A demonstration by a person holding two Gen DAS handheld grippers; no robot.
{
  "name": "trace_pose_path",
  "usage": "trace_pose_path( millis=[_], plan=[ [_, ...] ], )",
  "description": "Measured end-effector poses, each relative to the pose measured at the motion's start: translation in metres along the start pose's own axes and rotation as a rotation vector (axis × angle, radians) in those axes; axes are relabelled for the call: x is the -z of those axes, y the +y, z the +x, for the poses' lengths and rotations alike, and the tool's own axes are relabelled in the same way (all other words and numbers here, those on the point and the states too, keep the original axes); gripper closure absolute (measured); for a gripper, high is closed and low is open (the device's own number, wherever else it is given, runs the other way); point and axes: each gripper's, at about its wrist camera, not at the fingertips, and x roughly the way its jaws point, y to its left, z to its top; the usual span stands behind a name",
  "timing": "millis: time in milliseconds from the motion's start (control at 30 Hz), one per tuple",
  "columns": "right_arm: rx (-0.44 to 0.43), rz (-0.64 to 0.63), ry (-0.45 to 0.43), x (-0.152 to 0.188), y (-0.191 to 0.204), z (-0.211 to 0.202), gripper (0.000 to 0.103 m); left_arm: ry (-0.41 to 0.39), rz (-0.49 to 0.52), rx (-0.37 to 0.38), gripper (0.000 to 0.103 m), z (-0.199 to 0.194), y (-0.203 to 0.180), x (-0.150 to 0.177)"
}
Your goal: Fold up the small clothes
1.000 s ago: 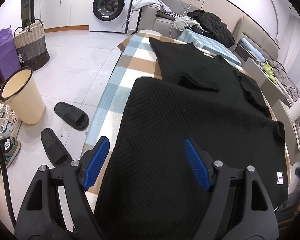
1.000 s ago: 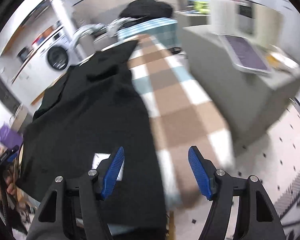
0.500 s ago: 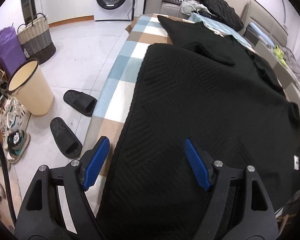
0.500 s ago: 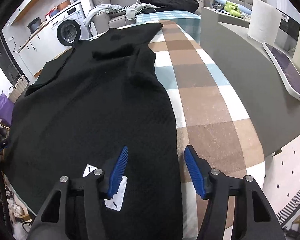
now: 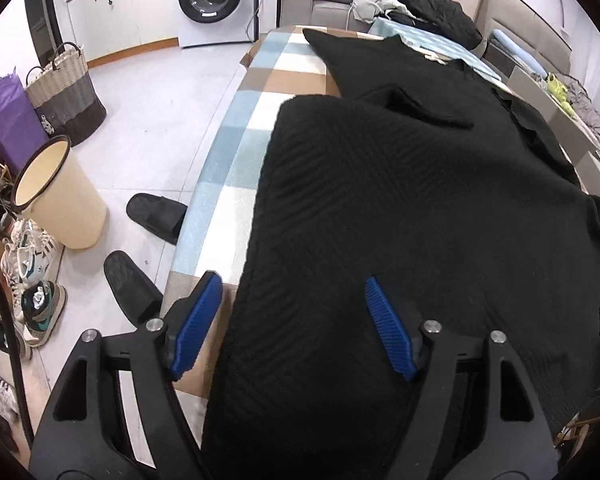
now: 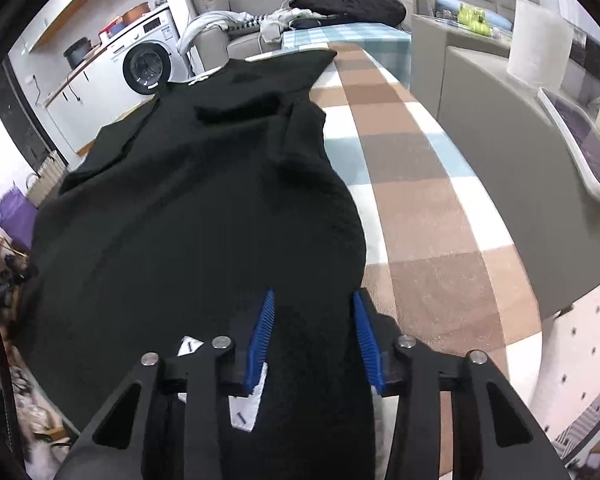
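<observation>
Checked cloth in blue, tan and white is covering the surface (image 5: 236,160), and a black garment (image 5: 420,208) is lying spread across it. Beyond the left hand-held gripper (image 5: 294,326), a washing machine (image 5: 216,0) and a sofa (image 5: 332,0) piled with clothes are standing at the far end; to its left, a cream bin (image 5: 60,196), slippers (image 5: 156,214) and a woven basket (image 5: 66,96) are sitting on the floor. Its jaws are closing, apart, straddling the garment's near left edge. The right hand-held gripper (image 6: 312,340) is closing over the near right edge beside a white label (image 6: 246,408); whether its pads are pressing the cloth, I cannot tell.
</observation>
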Motion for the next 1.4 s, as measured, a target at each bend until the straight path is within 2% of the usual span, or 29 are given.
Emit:
trace_pose_path(
  millis=[33, 67, 100, 133, 167, 267, 367, 467, 567, 667, 833, 900, 1033, 1167, 1400],
  plan=[
    [-0.01, -0.016, -0.007, 0.001, 0.002, 0.0, 0.076, -0.01, 0.005, 0.004, 0.045, -0.001, -0.001, 0.002],
    [-0.009, -0.035, -0.011, 0.001, 0.005, 0.002, 0.088, -0.02, 0.011, 0.008, 0.059, -0.002, -0.003, 0.002],
    [0.002, -0.047, -0.021, 0.001, 0.007, 0.003, 0.095, -0.031, 0.016, 0.015, 0.081, -0.003, -0.004, 0.003],
    [-0.006, -0.046, -0.04, 0.001, 0.008, 0.002, 0.095, -0.038, 0.011, 0.043, 0.093, -0.004, -0.004, 0.004],
    [-0.011, -0.036, -0.072, 0.0, 0.008, -0.002, 0.096, -0.039, -0.001, 0.074, 0.097, -0.005, -0.003, 0.005],
    [-0.042, -0.001, -0.19, -0.004, 0.009, -0.019, 0.097, -0.107, -0.013, 0.099, 0.097, -0.025, -0.004, 0.012],
    [-0.092, 0.092, -0.298, -0.008, -0.004, -0.036, 0.097, -0.164, -0.019, 0.132, 0.097, -0.05, -0.008, 0.021],
    [-0.167, 0.16, -0.379, -0.009, -0.018, -0.048, 0.097, -0.228, -0.009, 0.146, 0.098, -0.079, -0.013, 0.033],
    [-0.275, 0.219, -0.514, 0.001, -0.029, -0.068, 0.097, -0.281, -0.009, 0.141, 0.098, -0.105, -0.017, 0.041],
    [-0.29, 0.279, -0.594, 0.011, -0.039, -0.081, 0.097, -0.337, -0.038, 0.141, 0.098, -0.131, -0.012, 0.048],
    [-0.297, 0.335, -0.671, 0.02, -0.048, -0.098, 0.098, -0.394, -0.041, 0.165, 0.098, -0.156, -0.01, 0.043],
    [-0.292, 0.34, -0.679, 0.02, -0.051, -0.106, 0.098, -0.407, -0.031, 0.166, 0.098, -0.159, -0.011, 0.035],
    [-0.231, 0.341, -0.633, 0.004, -0.048, -0.101, 0.098, -0.4, -0.026, 0.171, 0.098, -0.143, -0.014, 0.008],
    [-0.168, 0.332, -0.583, -0.024, -0.041, -0.08, 0.098, -0.374, -0.038, 0.166, 0.097, -0.107, -0.016, -0.026],
    [-0.069, 0.374, -0.456, -0.094, -0.033, -0.018, 0.098, -0.258, -0.093, 0.168, 0.097, -0.023, -0.016, -0.072]
  ],
)
